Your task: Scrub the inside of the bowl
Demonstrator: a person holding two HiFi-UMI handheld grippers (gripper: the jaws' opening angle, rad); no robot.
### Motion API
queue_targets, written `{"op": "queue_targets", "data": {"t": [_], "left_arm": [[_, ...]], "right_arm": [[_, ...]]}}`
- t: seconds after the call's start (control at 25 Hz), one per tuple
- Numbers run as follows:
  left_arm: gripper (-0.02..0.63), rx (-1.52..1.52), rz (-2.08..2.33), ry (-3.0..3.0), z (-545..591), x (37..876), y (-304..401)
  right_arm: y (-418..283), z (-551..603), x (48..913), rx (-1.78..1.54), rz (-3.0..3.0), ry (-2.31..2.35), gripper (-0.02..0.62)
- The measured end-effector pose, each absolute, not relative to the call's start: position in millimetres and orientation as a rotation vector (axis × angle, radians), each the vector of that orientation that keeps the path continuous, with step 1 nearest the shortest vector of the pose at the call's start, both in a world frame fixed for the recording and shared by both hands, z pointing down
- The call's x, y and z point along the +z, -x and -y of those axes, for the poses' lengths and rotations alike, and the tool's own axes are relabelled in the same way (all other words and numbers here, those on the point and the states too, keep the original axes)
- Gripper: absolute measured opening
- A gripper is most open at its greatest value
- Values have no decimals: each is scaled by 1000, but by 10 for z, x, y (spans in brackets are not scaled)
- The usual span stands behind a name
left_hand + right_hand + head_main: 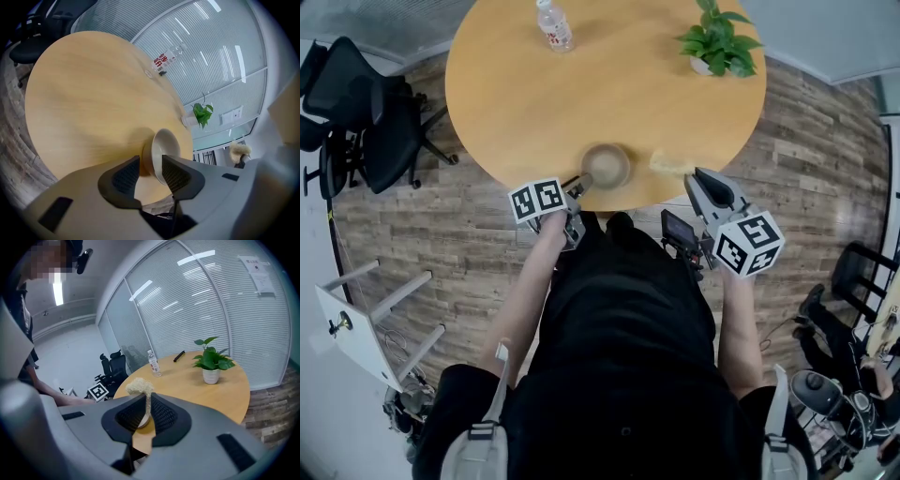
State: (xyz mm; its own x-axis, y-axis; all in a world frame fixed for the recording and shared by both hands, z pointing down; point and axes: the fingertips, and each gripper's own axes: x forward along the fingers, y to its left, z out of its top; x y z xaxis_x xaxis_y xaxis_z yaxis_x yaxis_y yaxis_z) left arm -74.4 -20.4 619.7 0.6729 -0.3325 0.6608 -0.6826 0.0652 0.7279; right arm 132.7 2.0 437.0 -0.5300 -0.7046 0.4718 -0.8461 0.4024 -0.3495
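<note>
A beige bowl (606,166) stands near the front edge of the round wooden table (516,103). My left gripper (578,185) is at its left rim. In the left gripper view the bowl (165,146) appears tipped, and its near wall lies in the gap between the open jaws of my left gripper (151,166); I see no pad pressing on it. My right gripper (698,184) hovers at the table's edge, right of the bowl, and is shut on a pale fibrous scrubber (672,164). The scrubber's tuft (139,386) sticks up above the closed pads.
A water bottle (554,25) and a potted plant (718,42) stand at the table's far side, with a dark pen-like thing (179,356) behind them. Black office chairs (356,112) are at the left. The person's body is close against the table's front edge.
</note>
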Motion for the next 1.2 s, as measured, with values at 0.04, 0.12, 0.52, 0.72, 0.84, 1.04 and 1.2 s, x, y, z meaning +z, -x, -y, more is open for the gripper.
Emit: {"op": "queue_targets", "data": {"t": [0.04, 0.12, 0.52, 0.72, 0.84, 1.04, 1.2], "left_arm": [[147, 323, 873, -1539, 212, 6200, 738], [92, 324, 876, -1541, 234, 6206, 733], [34, 301, 885, -1529, 314, 6173, 721], [23, 309, 877, -1548, 335, 6136, 693], [15, 289, 867, -1568, 380, 6050, 648], [14, 288, 868, -1642, 434, 5797, 573], [12, 312, 882, -1714, 464, 5568, 539]], "right_arm": [[-1332, -23, 4374, 823, 2410, -1363, 38], [-1330, -18, 4372, 824, 2409, -1362, 38], [-1320, 33, 4332, 817, 2415, -1358, 38], [-1307, 42, 4355, 822, 2413, -1355, 38], [-1284, 66, 4367, 822, 2419, -1344, 38], [-1111, 53, 4369, 781, 2437, -1274, 38], [-870, 37, 4374, 692, 2439, -1182, 38]]}}
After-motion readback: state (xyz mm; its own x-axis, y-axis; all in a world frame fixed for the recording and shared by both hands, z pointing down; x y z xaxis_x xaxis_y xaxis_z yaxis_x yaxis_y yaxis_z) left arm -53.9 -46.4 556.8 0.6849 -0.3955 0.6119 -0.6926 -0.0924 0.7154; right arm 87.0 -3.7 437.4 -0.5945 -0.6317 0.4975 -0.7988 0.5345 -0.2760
